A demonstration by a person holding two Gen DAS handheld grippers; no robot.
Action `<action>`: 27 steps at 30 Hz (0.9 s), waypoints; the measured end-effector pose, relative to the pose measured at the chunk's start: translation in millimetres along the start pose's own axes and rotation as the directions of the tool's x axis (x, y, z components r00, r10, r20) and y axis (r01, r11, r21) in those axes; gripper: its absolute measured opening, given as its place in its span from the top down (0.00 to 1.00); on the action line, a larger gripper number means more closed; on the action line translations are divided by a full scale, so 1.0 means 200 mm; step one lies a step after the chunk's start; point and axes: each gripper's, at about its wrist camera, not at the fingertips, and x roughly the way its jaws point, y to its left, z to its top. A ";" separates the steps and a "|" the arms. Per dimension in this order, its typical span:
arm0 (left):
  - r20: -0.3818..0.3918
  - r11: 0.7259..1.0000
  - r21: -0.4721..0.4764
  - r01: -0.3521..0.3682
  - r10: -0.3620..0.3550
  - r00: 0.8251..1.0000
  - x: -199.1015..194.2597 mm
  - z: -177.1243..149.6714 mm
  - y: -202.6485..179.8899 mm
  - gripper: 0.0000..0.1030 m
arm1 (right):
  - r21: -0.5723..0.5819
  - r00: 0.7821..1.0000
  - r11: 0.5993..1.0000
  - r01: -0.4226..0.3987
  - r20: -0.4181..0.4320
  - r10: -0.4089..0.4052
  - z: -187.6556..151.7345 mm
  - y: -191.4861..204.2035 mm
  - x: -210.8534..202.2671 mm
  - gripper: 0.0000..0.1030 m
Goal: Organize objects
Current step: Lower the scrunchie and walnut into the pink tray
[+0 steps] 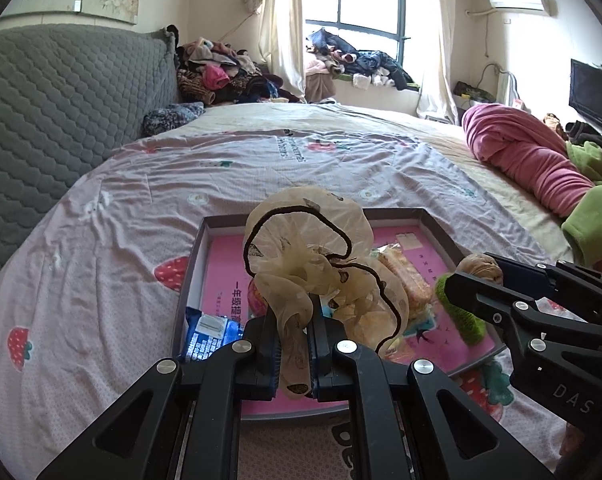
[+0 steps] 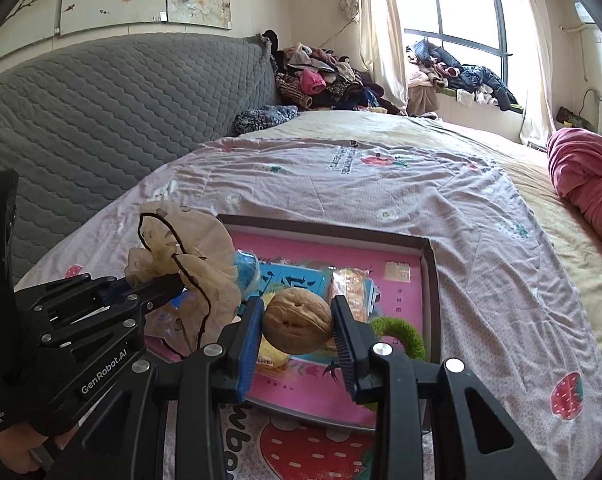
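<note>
My right claw [image 2: 297, 330] grasps a walnut [image 2: 298, 327] between its blue pads, long axis lying crosswise from pad to pad, seam roughly level; it hangs over the near part of the shallow box [image 2: 428, 254] on the bed [image 2: 481, 216]. My left claw [image 1: 295, 354] is clenched on a sheer beige scrunchie with a black edge [image 1: 301, 248], whose ruffles fan upward and away from the pads, also above the box. Both claws tilt downward toward the box, side by side, the left one's body visible at the left edge of the right wrist view, a gloved hand [image 2: 5, 428] behind it. Inside the box: pink printed liner, a blue packet [image 1: 211, 334], a wrapped snack [image 2: 351, 290], a green fuzzy ring [image 2: 401, 334]. Readable: "GenRobot.AI" on the left claw body, "DAS" on the right. Bedsheet shows strawberries; liner characters too small to read reliably.
</note>
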 end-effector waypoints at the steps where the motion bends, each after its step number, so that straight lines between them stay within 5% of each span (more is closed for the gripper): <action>1: 0.000 1.000 -0.001 0.002 -0.002 1.000 0.01 -0.01 0.00 0.90 | -0.001 1.000 1.000 0.002 -0.001 -0.002 0.00 0.00 0.01 0.66; 27: -0.079 1.000 -0.009 -0.004 0.003 0.997 0.19 -0.13 0.04 0.89 | -0.049 0.988 0.998 0.042 -0.146 -0.049 -0.14 0.01 0.28 0.66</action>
